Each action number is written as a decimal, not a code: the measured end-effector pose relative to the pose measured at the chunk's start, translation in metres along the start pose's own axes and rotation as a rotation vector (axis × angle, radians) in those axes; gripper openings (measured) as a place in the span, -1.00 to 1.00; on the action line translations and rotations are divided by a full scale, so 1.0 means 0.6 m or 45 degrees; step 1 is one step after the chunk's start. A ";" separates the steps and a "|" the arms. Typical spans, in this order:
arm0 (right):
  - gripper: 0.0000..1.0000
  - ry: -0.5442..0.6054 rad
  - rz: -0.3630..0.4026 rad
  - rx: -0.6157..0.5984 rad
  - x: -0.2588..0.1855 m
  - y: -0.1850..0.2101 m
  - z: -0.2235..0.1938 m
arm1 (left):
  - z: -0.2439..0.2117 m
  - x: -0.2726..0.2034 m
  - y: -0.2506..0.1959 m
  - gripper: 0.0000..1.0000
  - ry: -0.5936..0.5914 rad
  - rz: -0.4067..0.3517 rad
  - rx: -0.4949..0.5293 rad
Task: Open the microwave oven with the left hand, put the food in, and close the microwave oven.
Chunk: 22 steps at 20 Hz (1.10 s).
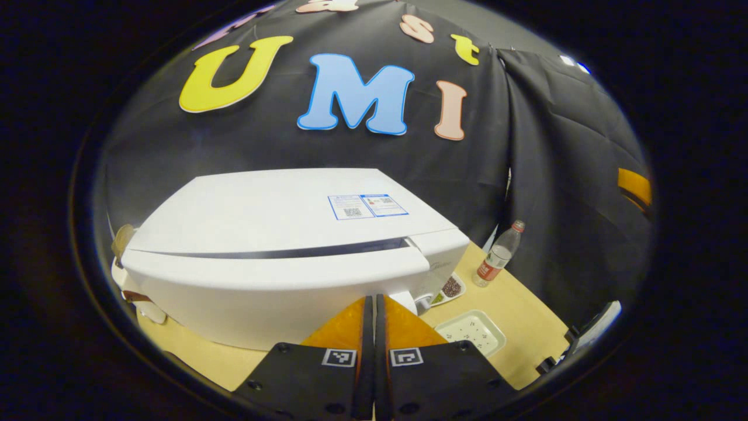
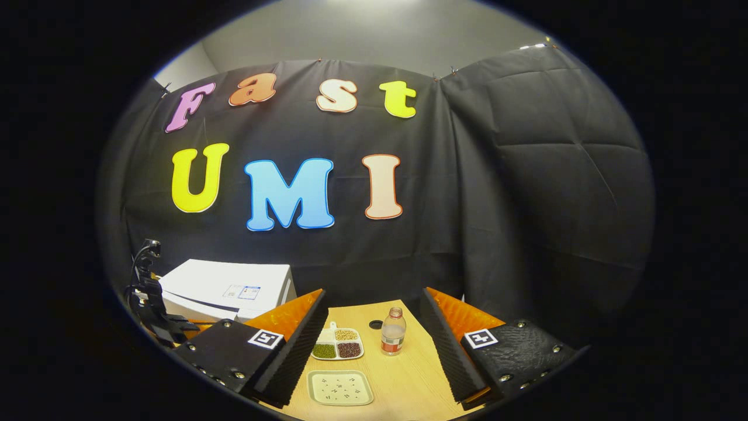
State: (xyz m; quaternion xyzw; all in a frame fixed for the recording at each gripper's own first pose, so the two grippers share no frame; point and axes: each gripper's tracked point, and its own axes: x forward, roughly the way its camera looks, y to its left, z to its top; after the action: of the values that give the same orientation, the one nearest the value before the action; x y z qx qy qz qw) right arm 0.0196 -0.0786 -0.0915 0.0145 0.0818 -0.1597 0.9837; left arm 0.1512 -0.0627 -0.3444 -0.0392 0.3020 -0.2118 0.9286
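Note:
The white microwave (image 1: pixel 280 234) looms large in the left gripper view, seen from above its top and front edge; its door looks closed. My left gripper (image 1: pixel 374 301) is shut with nothing in it, its tips close to the microwave's front right part. A divided food tray (image 2: pixel 339 344) with green, dark red and tan portions lies on the wooden table (image 2: pixel 409 374). My right gripper (image 2: pixel 374 292) hangs open above the table, and the tray shows between its fingers, farther off. In the right gripper view the microwave (image 2: pixel 228 286) stands at the left, with the left gripper (image 2: pixel 151 307) before it.
A pale square plate (image 2: pixel 340 387) with small dark specks lies in front of the tray. A plastic water bottle (image 2: pixel 393 332) stands to the tray's right, and a small dark round spot (image 2: pixel 376 324) lies beside it. In the left gripper view the tray (image 1: pixel 450 287), plate (image 1: pixel 472 332) and bottle (image 1: pixel 498 254) sit right of the microwave.

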 end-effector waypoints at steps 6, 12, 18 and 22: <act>0.94 0.008 -0.004 0.004 0.009 -0.004 -0.005 | -0.007 0.010 -0.008 -0.86 0.014 -0.015 0.037; 0.94 0.012 0.009 -0.005 0.015 -0.002 -0.008 | -0.005 0.014 -0.006 -0.87 -0.008 0.009 0.017; 0.94 0.037 0.024 0.003 0.037 -0.003 -0.024 | 0.001 0.020 -0.001 -0.87 -0.030 0.042 0.024; 0.94 0.041 0.056 -0.003 0.047 0.009 -0.027 | 0.003 0.028 -0.003 -0.86 -0.018 0.038 0.030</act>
State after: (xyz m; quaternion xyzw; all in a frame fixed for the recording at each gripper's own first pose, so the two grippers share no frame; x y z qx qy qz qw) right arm 0.0452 -0.0812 -0.1122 0.0178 0.0976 -0.1378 0.9855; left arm 0.1639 -0.0712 -0.3518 -0.0253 0.2934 -0.2010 0.9343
